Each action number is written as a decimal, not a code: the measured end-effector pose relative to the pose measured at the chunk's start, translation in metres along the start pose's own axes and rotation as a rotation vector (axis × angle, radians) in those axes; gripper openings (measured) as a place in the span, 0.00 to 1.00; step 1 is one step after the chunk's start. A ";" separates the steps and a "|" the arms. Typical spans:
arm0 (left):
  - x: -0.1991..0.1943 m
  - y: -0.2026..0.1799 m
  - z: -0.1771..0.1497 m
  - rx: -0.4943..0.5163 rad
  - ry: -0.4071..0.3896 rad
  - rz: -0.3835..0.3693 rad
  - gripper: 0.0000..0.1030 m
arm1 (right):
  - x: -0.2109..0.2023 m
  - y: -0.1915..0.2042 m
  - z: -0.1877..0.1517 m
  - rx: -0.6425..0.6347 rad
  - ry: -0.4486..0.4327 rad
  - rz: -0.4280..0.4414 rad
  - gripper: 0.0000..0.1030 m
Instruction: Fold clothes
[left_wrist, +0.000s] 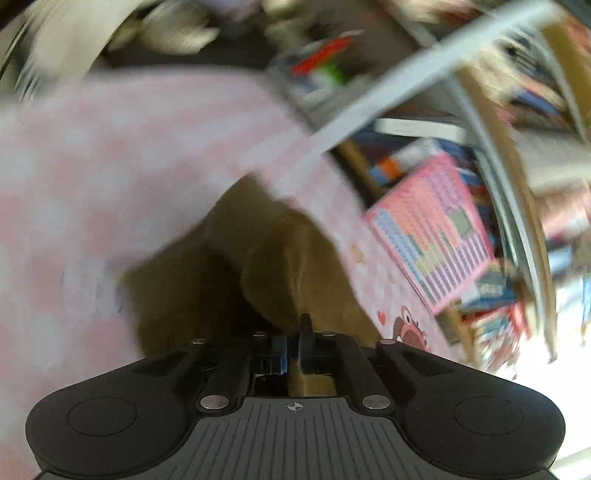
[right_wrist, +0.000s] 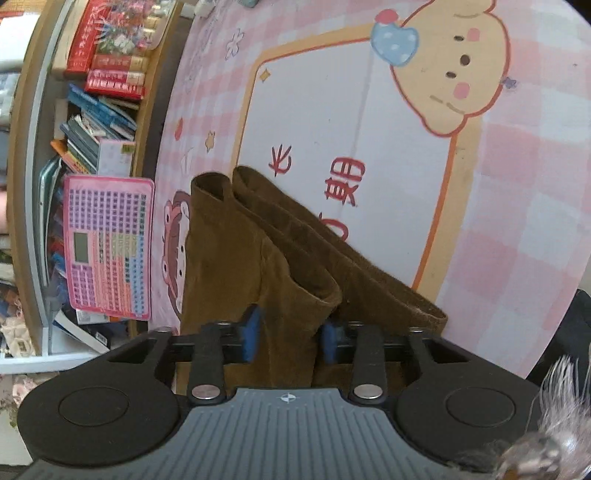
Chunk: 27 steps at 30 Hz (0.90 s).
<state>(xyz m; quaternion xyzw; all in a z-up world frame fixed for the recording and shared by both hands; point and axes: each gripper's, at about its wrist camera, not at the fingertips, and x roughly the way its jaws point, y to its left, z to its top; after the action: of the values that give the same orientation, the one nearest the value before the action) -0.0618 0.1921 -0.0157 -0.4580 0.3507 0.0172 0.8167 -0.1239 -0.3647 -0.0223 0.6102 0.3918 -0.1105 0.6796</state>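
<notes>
Brown corduroy trousers (right_wrist: 236, 258) lie folded on a pink checked table mat (right_wrist: 517, 184) with cartoon prints. Both leg ends point away from me. My right gripper (right_wrist: 290, 336) sits at the near end of the trousers, its blue pads (right_wrist: 251, 332) pressed on a thick fold of the brown cloth. The left wrist view is blurred. There the brown trousers (left_wrist: 280, 266) bunch up just ahead of my left gripper (left_wrist: 293, 345), whose fingers stand almost together with brown cloth pinched in the narrow slit. The pink mat (left_wrist: 110, 166) fills the left of that view.
A shelf full of books (right_wrist: 103, 92) runs along the mat's far edge, with a pink keypad board (right_wrist: 107, 247) leaning on it. The same board (left_wrist: 432, 229) and shelf rails (left_wrist: 509, 192) show in the left view. A furry cuff (right_wrist: 554, 417) is at the lower right.
</notes>
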 end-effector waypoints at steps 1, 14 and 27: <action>0.003 0.009 0.001 -0.071 0.019 -0.004 0.15 | 0.000 0.002 -0.001 -0.015 0.005 -0.007 0.12; -0.037 -0.036 0.022 -0.127 -0.077 -0.296 0.02 | -0.089 0.125 -0.001 -0.308 -0.169 0.461 0.04; 0.001 0.043 -0.004 -0.113 0.072 -0.001 0.12 | -0.030 -0.009 -0.031 -0.355 -0.118 -0.098 0.05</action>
<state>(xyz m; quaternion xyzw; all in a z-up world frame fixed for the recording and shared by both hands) -0.0782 0.2136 -0.0497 -0.5037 0.3781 0.0200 0.7765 -0.1618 -0.3486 -0.0080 0.4531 0.3939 -0.1084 0.7924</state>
